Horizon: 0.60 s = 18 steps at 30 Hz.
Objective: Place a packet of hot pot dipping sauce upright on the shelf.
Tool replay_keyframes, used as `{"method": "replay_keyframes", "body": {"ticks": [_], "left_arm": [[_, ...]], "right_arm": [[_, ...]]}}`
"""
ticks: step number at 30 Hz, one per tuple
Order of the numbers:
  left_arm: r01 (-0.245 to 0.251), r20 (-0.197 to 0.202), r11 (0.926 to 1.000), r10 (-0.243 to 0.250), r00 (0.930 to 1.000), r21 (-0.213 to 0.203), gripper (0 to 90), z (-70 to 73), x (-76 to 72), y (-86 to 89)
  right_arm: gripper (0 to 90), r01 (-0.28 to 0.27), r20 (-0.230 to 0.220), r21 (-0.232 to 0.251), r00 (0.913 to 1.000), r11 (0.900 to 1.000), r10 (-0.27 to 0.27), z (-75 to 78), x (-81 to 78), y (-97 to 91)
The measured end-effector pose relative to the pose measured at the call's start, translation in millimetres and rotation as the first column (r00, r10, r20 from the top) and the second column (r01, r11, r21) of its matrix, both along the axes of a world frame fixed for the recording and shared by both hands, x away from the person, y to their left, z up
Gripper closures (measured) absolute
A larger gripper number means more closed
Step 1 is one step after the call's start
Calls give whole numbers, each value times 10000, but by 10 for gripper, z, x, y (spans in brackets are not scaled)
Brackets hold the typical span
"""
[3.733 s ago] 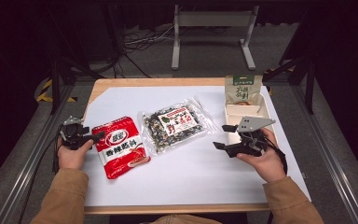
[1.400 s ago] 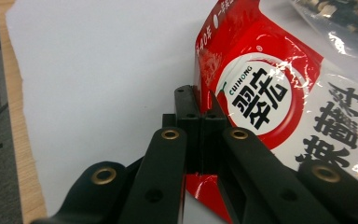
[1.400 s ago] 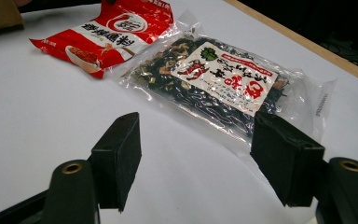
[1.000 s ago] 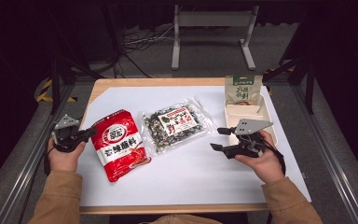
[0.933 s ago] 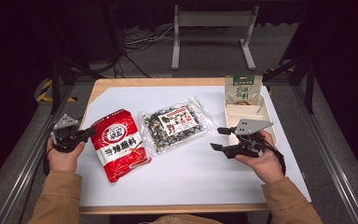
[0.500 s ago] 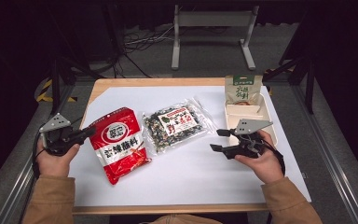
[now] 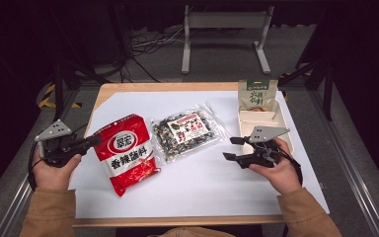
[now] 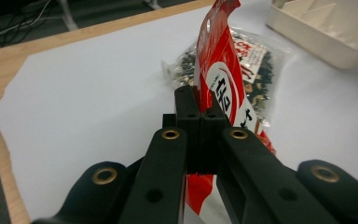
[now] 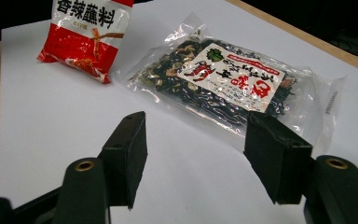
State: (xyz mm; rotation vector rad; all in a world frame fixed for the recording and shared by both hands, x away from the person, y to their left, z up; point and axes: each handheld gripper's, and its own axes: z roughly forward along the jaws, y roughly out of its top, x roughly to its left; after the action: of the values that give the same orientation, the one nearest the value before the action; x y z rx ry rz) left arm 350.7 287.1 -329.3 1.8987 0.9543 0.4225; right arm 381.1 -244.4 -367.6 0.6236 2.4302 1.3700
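From the high view, the left hand-held gripper (image 7: 90,142) is clamped on the red packet's (image 7: 127,158) edge, tilting it off the worktop (image 7: 202,182). In the left gripper view, the packet (image 8: 223,84) stands pinched between the closed jaws. In the right gripper view, the right hand-held gripper (image 9: 193,156) waits with jaws apart, the seaweed bag (image 9: 228,81) just ahead.

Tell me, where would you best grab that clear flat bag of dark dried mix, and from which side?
Probably by an edge seam of the clear plastic bag of dark dried mix. It lies flat on the white paper sheet, so only the thin sealed edges offer a pinch. The open right hand-held gripper faces its right side, so come in low from there.
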Motion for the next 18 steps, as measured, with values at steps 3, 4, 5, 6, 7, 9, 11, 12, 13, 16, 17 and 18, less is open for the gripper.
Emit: {"method": "replay_keyframes", "body": {"ticks": [3,4,5,6,7,9,11,12,13,16,17,18], "left_arm": [[406,177,9991,-408,9990,139,900,76,-68,-65],[566,182,9983,-568,9982,152,900,107,-100,-92],[751,181,9971,-754,9970,143,900,134,-129,-111],[1170,260,9931,-1173,9928,104,900,210,-213,-173],[1170,260,9931,-1173,9928,104,900,210,-213,-173],[1482,378,9887,-1490,9881,232,900,265,-280,-237],[1757,462,9838,-1773,9831,358,900,297,-325,-292],[1998,496,9783,-2025,9780,542,900,317,-359,-333],[2165,532,9743,-2198,9741,624,900,322,-373,-350],[2673,610,9609,-2718,9604,726,900,356,-439,-400],[2765,654,9577,-2818,9572,798,900,373,-461,-418],[2901,737,9530,-2966,9522,873,900,394,-486,-442]], "right_arm": [[399,9,-33,-45,10000,10000,-9,-5,8,-2],[415,-39,-17,-107,10000,9999,39,-5,8,-2],[426,-95,34,-218,9999,9997,96,-5,7,-2],[451,-150,131,-425,9998,9990,156,-5,6,-7],[451,-150,131,-425,9998,9990,156,-5,6,-7],[459,-200,146,-554,9997,9983,209,-9,7,-13],[460,-245,139,-579,9996,9980,254,-10,7,-17],[460,-262,147,-594,9995,9979,272,-8,5,-18],[460,-300,175,-627,9994,9976,312,-3,4,-21],[473,-388,210,-714,9990,9967,404,4,-2,-30],[477,-410,178,-731,9989,9965,424,3,0,-36],[476,-435,156,-729,9989,9964,448,-1,4,-39]]}}
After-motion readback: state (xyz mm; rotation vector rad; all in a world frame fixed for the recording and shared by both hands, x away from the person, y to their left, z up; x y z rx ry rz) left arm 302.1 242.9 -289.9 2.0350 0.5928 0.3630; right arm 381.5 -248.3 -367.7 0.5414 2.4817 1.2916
